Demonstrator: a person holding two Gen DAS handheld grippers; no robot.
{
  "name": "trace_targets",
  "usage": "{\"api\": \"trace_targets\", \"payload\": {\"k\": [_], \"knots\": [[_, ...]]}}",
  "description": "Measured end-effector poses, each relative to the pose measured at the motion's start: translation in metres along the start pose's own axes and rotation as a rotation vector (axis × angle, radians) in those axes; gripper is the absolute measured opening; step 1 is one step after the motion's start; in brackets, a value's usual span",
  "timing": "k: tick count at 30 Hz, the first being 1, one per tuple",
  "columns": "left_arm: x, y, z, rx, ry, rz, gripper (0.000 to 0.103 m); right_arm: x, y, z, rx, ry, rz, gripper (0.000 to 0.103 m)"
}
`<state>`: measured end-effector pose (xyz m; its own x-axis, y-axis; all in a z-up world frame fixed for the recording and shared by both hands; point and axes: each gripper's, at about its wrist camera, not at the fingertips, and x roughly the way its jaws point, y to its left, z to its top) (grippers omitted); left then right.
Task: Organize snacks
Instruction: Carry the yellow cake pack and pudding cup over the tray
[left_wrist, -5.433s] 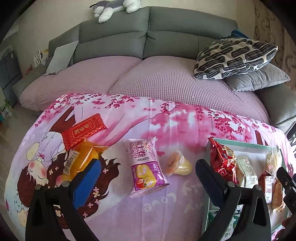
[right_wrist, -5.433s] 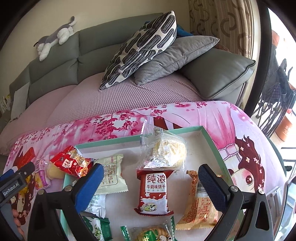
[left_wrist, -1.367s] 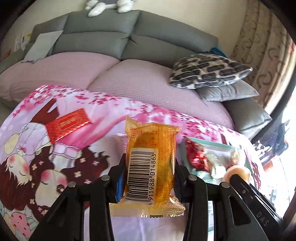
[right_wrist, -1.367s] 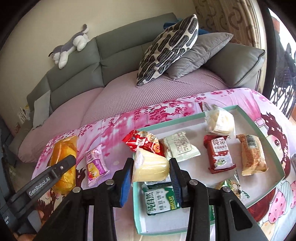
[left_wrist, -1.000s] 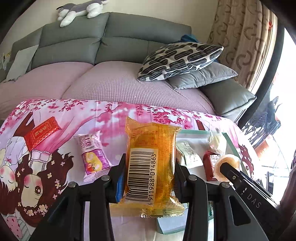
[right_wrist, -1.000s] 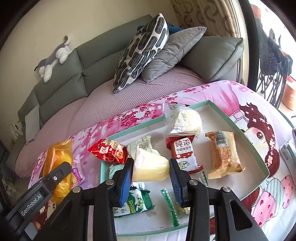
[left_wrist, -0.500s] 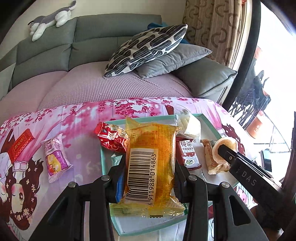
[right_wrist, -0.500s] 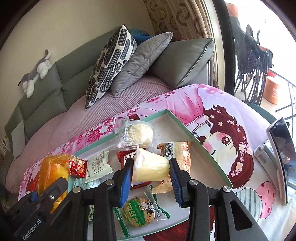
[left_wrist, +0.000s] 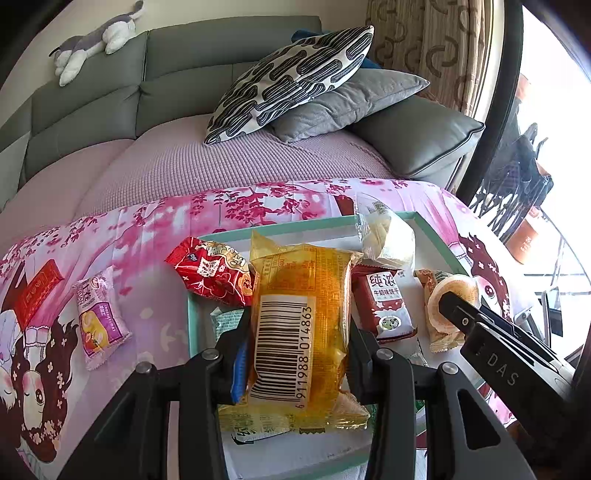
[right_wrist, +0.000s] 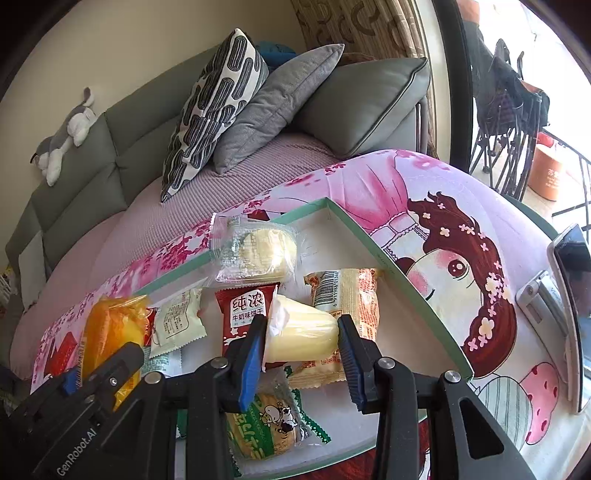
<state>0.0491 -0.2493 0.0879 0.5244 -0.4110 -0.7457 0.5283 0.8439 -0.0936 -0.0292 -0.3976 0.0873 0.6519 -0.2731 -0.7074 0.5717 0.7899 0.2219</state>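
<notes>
Snacks fill most of what we see from the left wrist: our left gripper (left_wrist: 299, 354) is clamped on an orange packet (left_wrist: 300, 325), held upright above the teal tray (left_wrist: 280, 230), its barcode facing us and reading 6 911988 014863. In the tray behind it lie a red crinkled bag (left_wrist: 210, 271), a dark red biscuit pack (left_wrist: 384, 304) printed 纯浓 牛奶味饼干, and a clear-wrapped bun (left_wrist: 388, 238). Off the tray, on the pink cartoon cloth (left_wrist: 155, 229), rest a purple packet (left_wrist: 98, 317) and a flat red packet (left_wrist: 37, 293). Our right gripper's body, marked DAS, crosses the lower right with the pudding cup (left_wrist: 452, 293) at its tip.

From the right wrist, our right gripper (right_wrist: 302, 341) is closed sideways on the pale yellow pudding cup (right_wrist: 301, 334), hanging over the tray (right_wrist: 388, 254). Beneath it we read the same 纯浓 biscuit pack (right_wrist: 245, 308), with a barcoded tan packet (right_wrist: 351, 291) just beside it and a green cow-printed packet (right_wrist: 269, 421) nearer us. The bun (right_wrist: 258, 251) sits at the tray's far edge. At lower left our other tool, lettered GenRobot.AI, carries the orange packet (right_wrist: 110, 332). A phone (right_wrist: 570, 273) lies on the cloth at right.
</notes>
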Motion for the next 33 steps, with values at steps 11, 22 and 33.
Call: {"api": "trace_targets", "payload": {"k": [11,22,33], "knots": [[0.011,-0.005,-0.004,0.020,0.028,0.005,0.044,0.003,0.005,-0.002,-0.026,0.009,-0.010,0.042],[0.017,-0.003,-0.005,0.013,0.052,0.011,0.045,0.006,0.008,-0.003,-0.041,0.018,-0.015,0.042],[0.010,0.003,-0.003,-0.018,0.041,0.006,0.060,0.007,0.013,-0.004,-0.068,0.022,-0.035,0.042]]}}
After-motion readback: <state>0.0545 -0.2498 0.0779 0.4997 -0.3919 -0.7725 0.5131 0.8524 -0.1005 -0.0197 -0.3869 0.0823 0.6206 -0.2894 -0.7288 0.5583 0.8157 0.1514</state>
